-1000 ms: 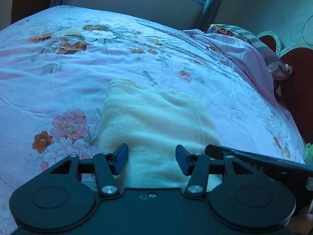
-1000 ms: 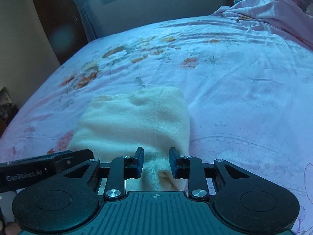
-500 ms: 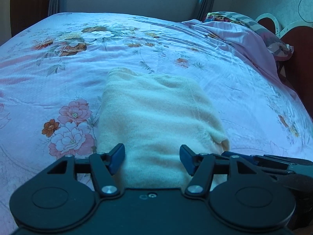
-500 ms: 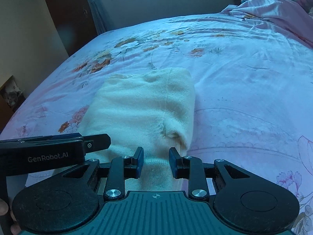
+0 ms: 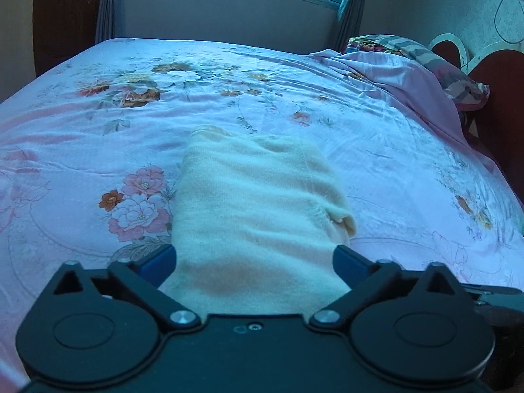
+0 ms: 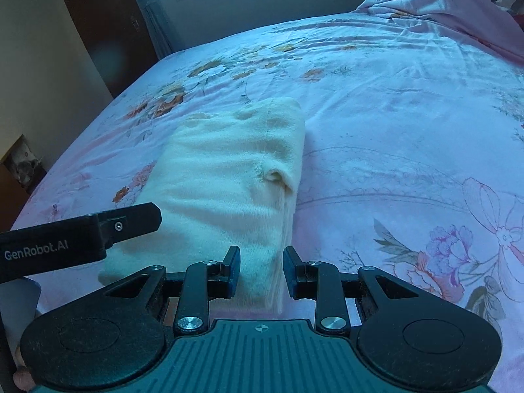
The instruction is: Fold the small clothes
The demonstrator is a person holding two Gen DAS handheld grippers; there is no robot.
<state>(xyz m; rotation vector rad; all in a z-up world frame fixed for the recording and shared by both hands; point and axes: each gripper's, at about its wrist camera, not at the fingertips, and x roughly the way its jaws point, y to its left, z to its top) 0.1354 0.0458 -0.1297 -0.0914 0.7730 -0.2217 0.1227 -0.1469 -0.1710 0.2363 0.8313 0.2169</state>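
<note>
We see a bed [image 5: 376, 137] covered by a pink floral sheet [image 6: 409, 104] filling both views. A rumpled pink cover [image 5: 402, 82] lies bunched at its far right corner. Only the left wrist view shows the dark red headboard [image 5: 504, 104] at the right edge and the striped pillow [image 5: 458, 75] against it; only the right wrist view shows the dark door [image 6: 108, 23] and the cream wall on the far left.

On the sheet lies the task's piece, a folded cream garment [image 5: 255, 216], stretched from near both cameras toward the middle of the bed. The right wrist view alone shows its stacked layers along the right edge, with a small tucked pocket of cloth.

Our left gripper [image 5: 255, 263] has its jaws opening, standing wide on either side of the garment's near end, with the cloth between them but not pressed. In the right wrist view it appears as a black bar on the left.

Our right gripper [image 6: 261, 276] has its jaws narrow, with the garment's near right edge between the blue pads [image 6: 233, 275]; we cannot tell whether they pinch it.
</note>
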